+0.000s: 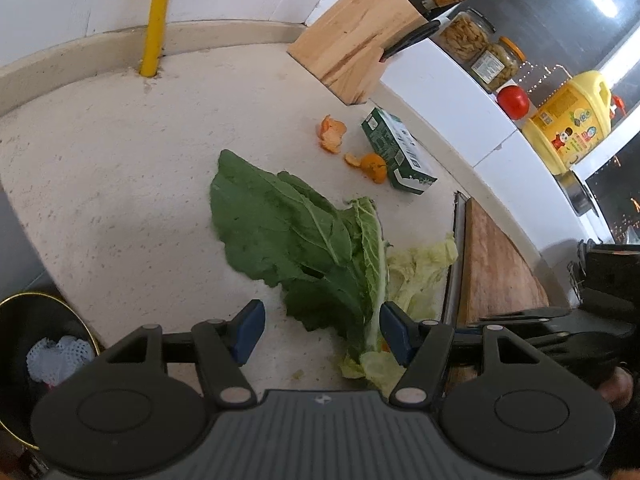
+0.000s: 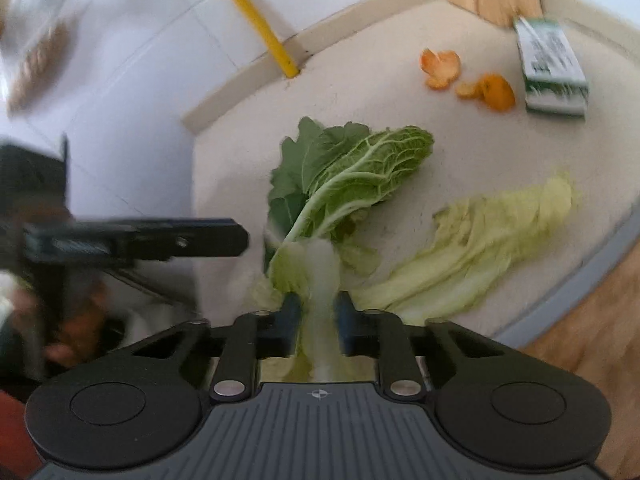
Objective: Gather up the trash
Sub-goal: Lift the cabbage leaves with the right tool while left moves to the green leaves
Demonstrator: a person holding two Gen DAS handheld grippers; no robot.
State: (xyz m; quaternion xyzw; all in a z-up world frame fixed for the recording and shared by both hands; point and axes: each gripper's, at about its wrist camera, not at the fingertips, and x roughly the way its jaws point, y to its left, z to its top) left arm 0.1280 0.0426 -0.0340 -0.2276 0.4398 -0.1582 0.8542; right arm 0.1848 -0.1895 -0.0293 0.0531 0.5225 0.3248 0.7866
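On the pale counter (image 1: 120,184) a dark green leaf (image 1: 280,224) lies with a crinkled cabbage leaf (image 2: 360,168) on top of it. My right gripper (image 2: 318,312) is shut on that cabbage leaf's white stalk. A pale yellow leaf (image 2: 492,240) lies to its right. Further back are orange peels (image 2: 440,68) and a green-and-white carton (image 2: 548,68). My left gripper (image 1: 322,330) is open at the near end of the leaves, its right finger beside the stalk, and nothing is pinched. The right gripper's black body (image 1: 560,320) shows at the right of the left wrist view.
A black bin with a gold rim (image 1: 60,304) sits low on the left and holds white material. A wooden cutting board (image 1: 496,264) lies to the right. At the back are a knife block (image 1: 360,44), a yellow pipe (image 1: 158,16), jars (image 1: 468,36), a tomato (image 1: 513,101) and a yellow bottle (image 1: 568,120).
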